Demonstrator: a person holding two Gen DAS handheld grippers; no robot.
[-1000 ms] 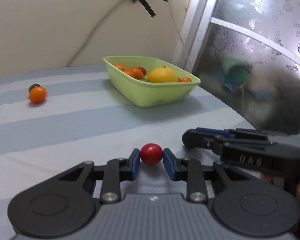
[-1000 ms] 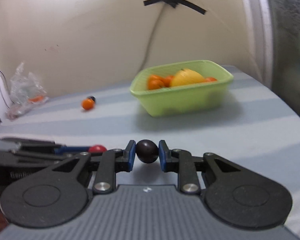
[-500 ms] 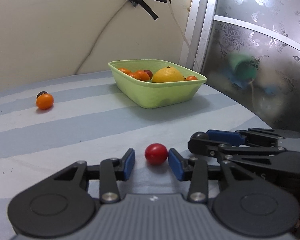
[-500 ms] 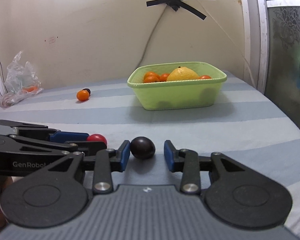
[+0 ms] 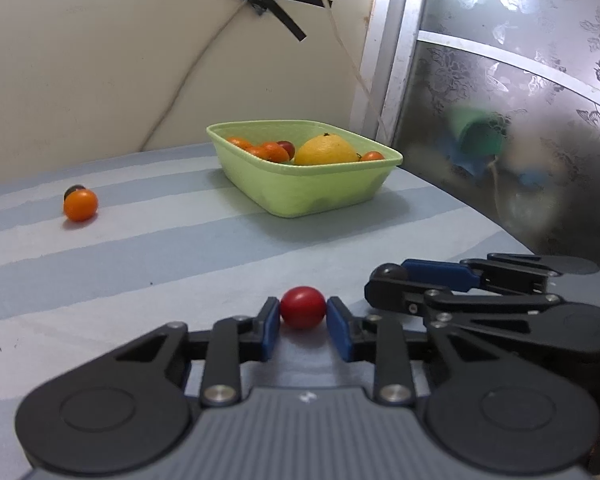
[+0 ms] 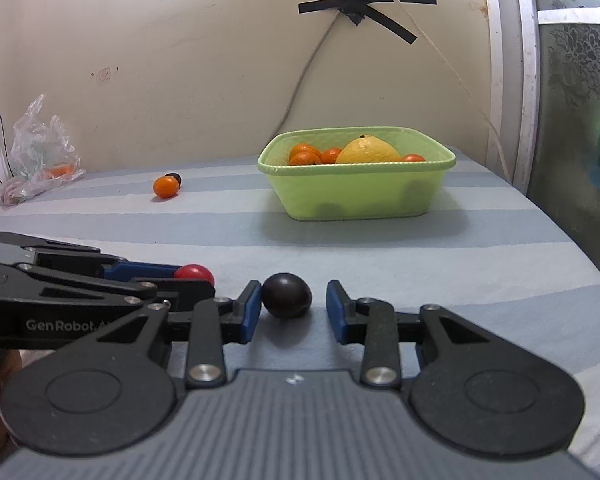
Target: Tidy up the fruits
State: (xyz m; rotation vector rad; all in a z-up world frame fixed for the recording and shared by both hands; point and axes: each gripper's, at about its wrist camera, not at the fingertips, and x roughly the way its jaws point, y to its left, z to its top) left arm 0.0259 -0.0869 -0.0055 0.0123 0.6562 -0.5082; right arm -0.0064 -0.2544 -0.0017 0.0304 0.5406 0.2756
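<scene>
Two tools sitting low over striped surface [image 6: 480, 240]: left tool [image 5: 303, 322], right tool [image 6: 292, 306]. One green tub [image 6: 360, 196] standing toward back.

Fruit lying loose on surface, four showing:
- one red fruit [image 5: 302, 307]
- one dark fruit [image 6: 286, 295]
- one orange fruit [image 6: 166, 187]
- one small dark fruit [image 6: 175, 178], peeking out behind orange one

Fruit lying in tub: one big yellow fruit [image 6: 368, 151], about four small orange ones, one dark red; others possibly hiding below rim.

One plastic bag [image 6: 40, 156] lying at far left.
</scene>
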